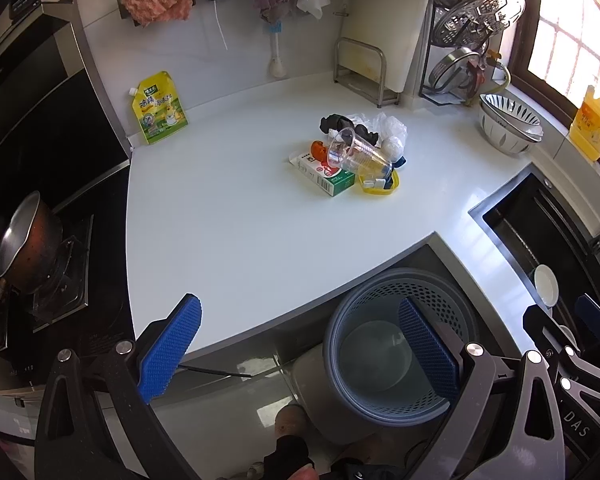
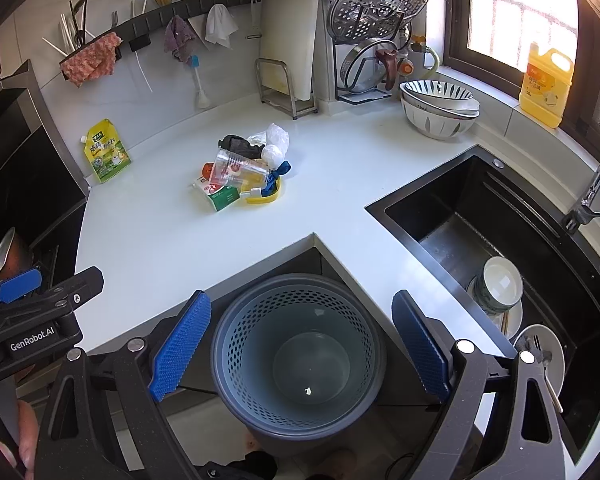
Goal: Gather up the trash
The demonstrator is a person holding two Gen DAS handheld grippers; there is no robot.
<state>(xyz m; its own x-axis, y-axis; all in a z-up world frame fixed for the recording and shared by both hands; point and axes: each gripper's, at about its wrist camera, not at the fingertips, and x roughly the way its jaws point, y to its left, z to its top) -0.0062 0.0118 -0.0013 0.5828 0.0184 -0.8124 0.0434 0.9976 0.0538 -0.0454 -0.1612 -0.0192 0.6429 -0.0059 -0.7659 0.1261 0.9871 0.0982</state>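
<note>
Hovering low at the near edge of the white counter (image 1: 228, 232), the left gripper (image 1: 300, 344) has its blue-padded jaws spread wide with nothing between them; the right gripper (image 2: 300, 344) is likewise wide open and holds nothing, its pads framing the grey perforated bin (image 2: 296, 356) that stands on the floor below the counter's inner corner. That bin is nearly bare inside, showing only a tiny pale scrap at its bottom.

All the trash sits in one small heap (image 1: 350, 154) near the middle of the counter, well apart from both grippers. A clear plastic cup (image 1: 356, 154) lies tipped on its side on top, resting over a green-and-white carton (image 1: 324, 174) and a yellow plastic lid (image 1: 380, 188). Behind it lie a black crumpled item (image 1: 340, 124), a clear plastic bag (image 1: 388, 124), a white ball-like wad (image 1: 392, 146) and something orange (image 1: 319, 148).

A yellow spout pouch (image 1: 158, 110) leans against the back wall to the left. Stacked bowls (image 2: 440, 108) stand right of the heap, beside the black sink (image 2: 480, 216), which holds dishes
</note>
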